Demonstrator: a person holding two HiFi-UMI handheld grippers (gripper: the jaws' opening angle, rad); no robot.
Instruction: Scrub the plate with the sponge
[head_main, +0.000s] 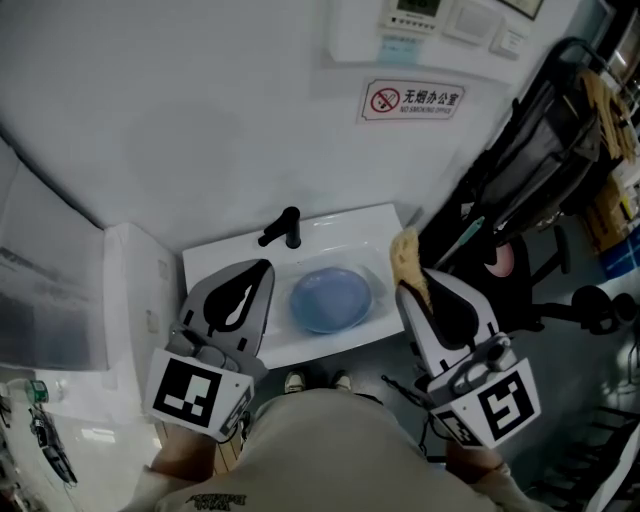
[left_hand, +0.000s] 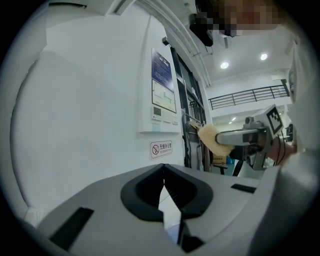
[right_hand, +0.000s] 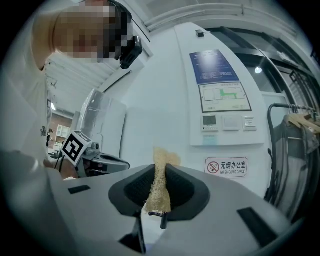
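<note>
Evidently the right gripper (head_main: 412, 285) clamps the one sponge (head_main: 407, 252) raised over the right edge of the sink (head_main: 345, 225), probably ready to drop onto the single blue plate (head_main: 330, 300) lying in its basin. The left gripper (head_main: 262, 268), pinched shut on nothing, hovers over the sink's left side, perhaps to steady that plate.

- office washing corner: white sink (head_main: 225, 256) against a wall (head_main: 200, 120)
- above the sink: no-smoking sign (head_main: 412, 99), wall control panels (head_main: 470, 20)
- right of the sink: perhaps a black office chair (head_main: 530, 170)
</note>
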